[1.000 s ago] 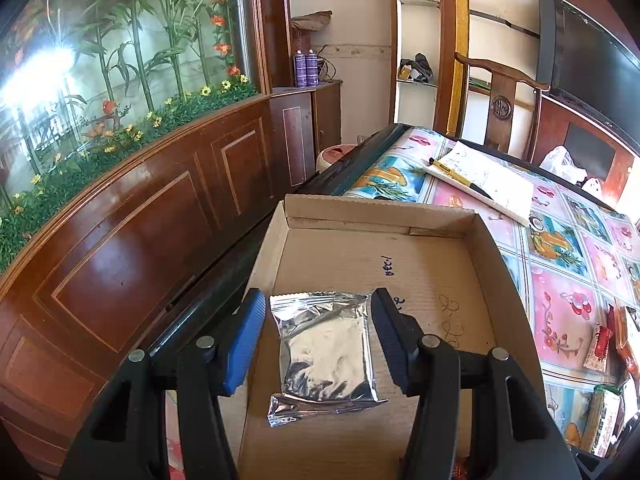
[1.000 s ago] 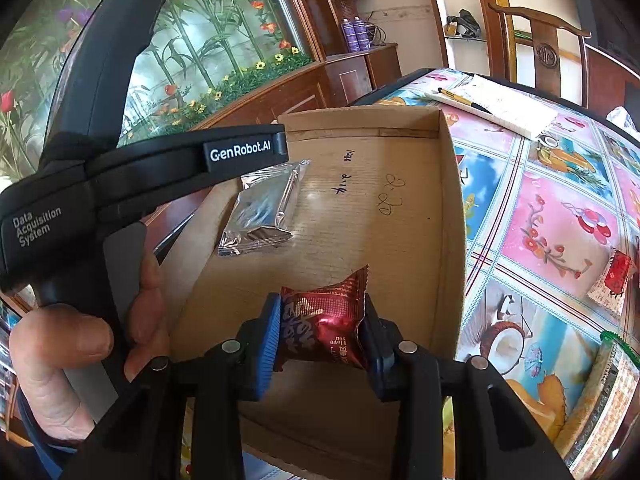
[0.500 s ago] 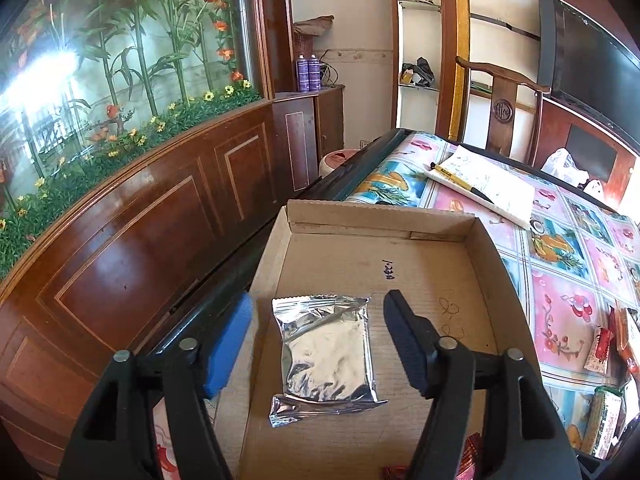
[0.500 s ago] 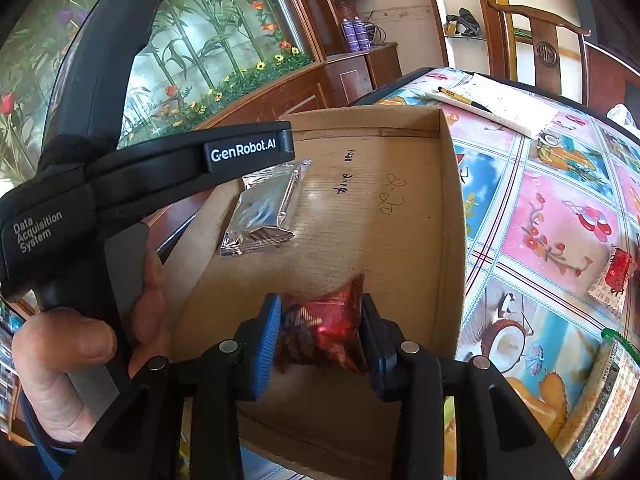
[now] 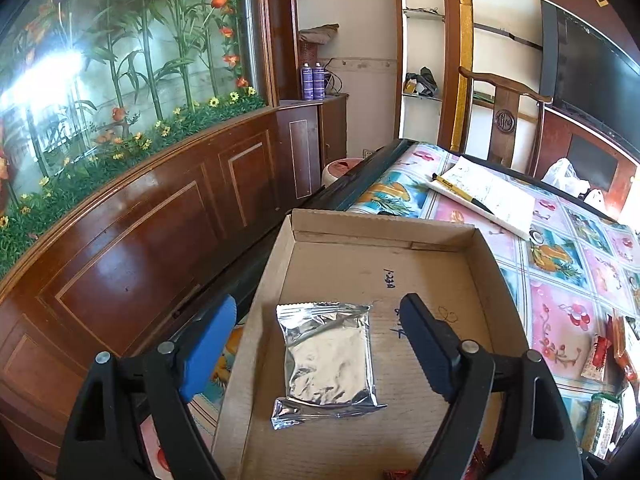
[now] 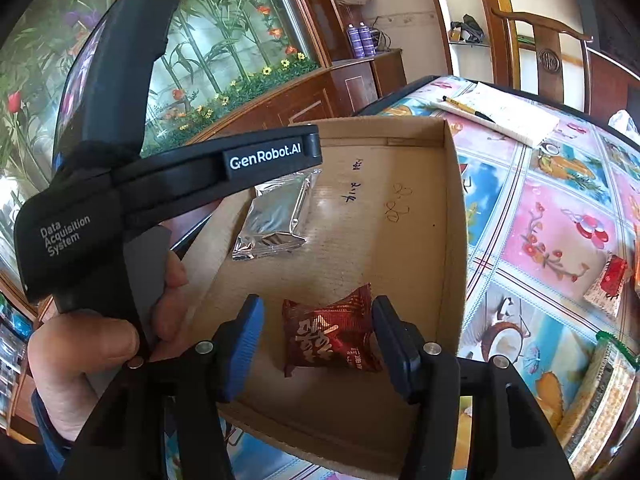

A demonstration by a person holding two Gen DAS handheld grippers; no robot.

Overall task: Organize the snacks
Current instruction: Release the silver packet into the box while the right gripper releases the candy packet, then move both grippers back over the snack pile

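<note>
Both sets of jaws, just opening, stand spread in the cardboard box point(image 5: 476, 256): left gripper point(image 5: 316, 340) around a silver foil packet point(image 5: 330, 364), right gripper point(image 6: 316, 344) around a red candy wrapper point(image 6: 328, 338), its print barely legible.

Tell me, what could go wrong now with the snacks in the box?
1. The red crinkly candy wrapper lies close to the right gripper's right pad, so lifting away might drag it.
2. The shallow brown cardboard box overhangs the table's edge on one side; a bump might tip out the flat silver foil packet.
</note>
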